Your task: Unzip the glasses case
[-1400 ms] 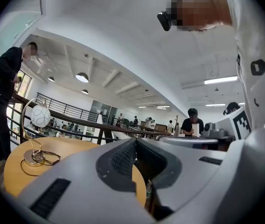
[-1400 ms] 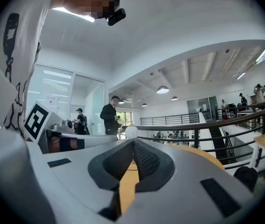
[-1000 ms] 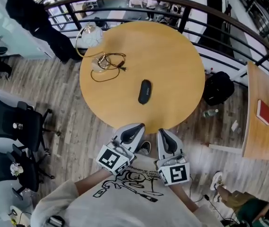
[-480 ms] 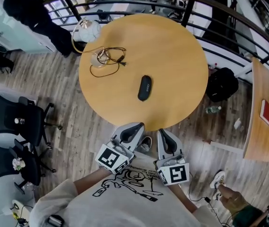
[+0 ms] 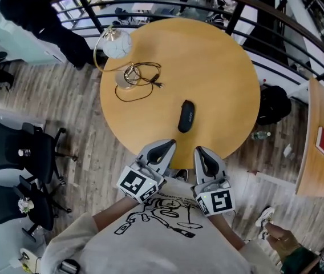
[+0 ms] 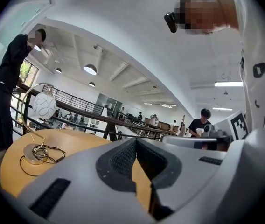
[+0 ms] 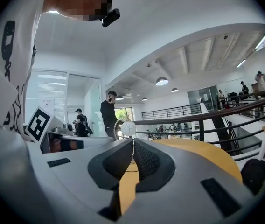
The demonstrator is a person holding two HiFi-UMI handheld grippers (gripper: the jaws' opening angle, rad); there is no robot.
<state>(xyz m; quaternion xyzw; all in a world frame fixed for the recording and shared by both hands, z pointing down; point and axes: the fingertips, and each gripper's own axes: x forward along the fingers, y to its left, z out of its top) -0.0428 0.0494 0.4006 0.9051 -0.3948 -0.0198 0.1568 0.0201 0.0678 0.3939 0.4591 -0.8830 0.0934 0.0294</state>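
A black, oval glasses case lies zipped on the round wooden table, a little in from its near edge. My left gripper and right gripper are side by side at that near edge, just short of the case, both pointing towards it. In the left gripper view the left gripper has its tips together with nothing held. The right gripper looks the same in its own view. The case is hidden behind the jaws in both gripper views.
A lamp with a white globe, its round base and a looped cable sit at the table's far left. A dark railing curves behind. Office chairs stand left, a black bag right.
Both grippers have moved forward to the table's near edge, so the case and table now lie closer to them. The jaws have stayed together.
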